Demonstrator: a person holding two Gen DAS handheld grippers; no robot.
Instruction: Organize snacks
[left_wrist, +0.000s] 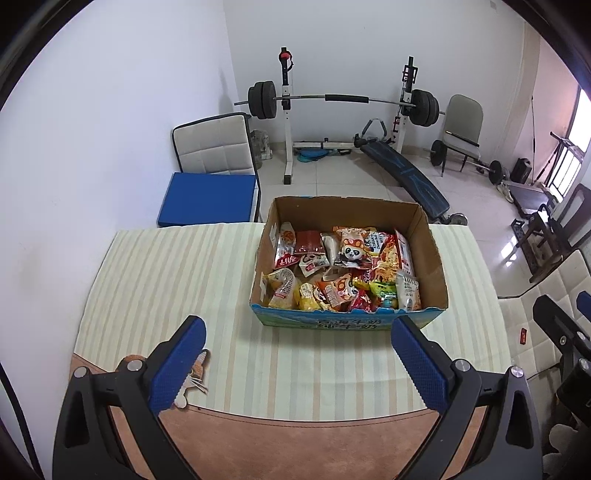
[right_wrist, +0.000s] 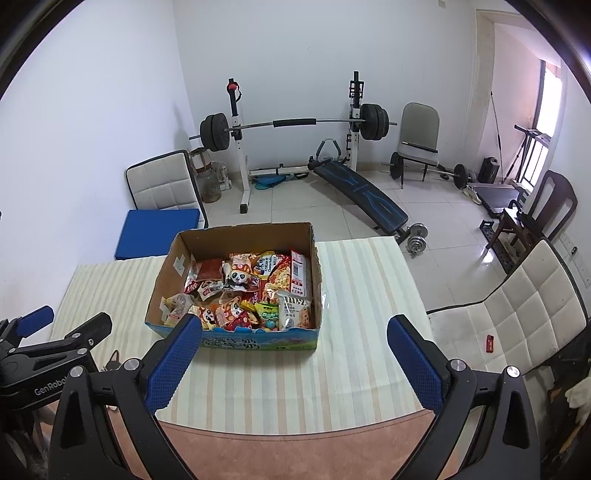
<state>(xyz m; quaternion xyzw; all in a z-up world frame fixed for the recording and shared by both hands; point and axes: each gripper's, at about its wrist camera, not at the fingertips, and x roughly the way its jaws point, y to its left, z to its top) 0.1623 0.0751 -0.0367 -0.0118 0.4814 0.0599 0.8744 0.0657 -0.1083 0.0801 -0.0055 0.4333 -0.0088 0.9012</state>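
Note:
An open cardboard box (left_wrist: 430, 254) with a blue printed front stands on the striped tablecloth (left_wrist: 166, 280). It is filled with several snack packets (left_wrist: 343, 275), among them a panda packet (left_wrist: 349, 251). My left gripper (left_wrist: 299, 350) is open and empty, held above the table's near edge, in front of the box. In the right wrist view the same box (right_wrist: 162, 284) with its snack packets (right_wrist: 255, 295) sits ahead and left. My right gripper (right_wrist: 293, 349) is open and empty, in front of the box's right half. The left gripper (right_wrist: 55, 332) shows at the left edge there.
A white padded chair (right_wrist: 517, 314) stands right of the table; another chair with a blue cushion (left_wrist: 208, 195) stands behind it. A barbell rack (left_wrist: 343, 99), a sit-up bench (right_wrist: 365, 195) and dumbbells fill the tiled floor beyond. A small cat-shaped item (left_wrist: 194, 376) lies by my left finger.

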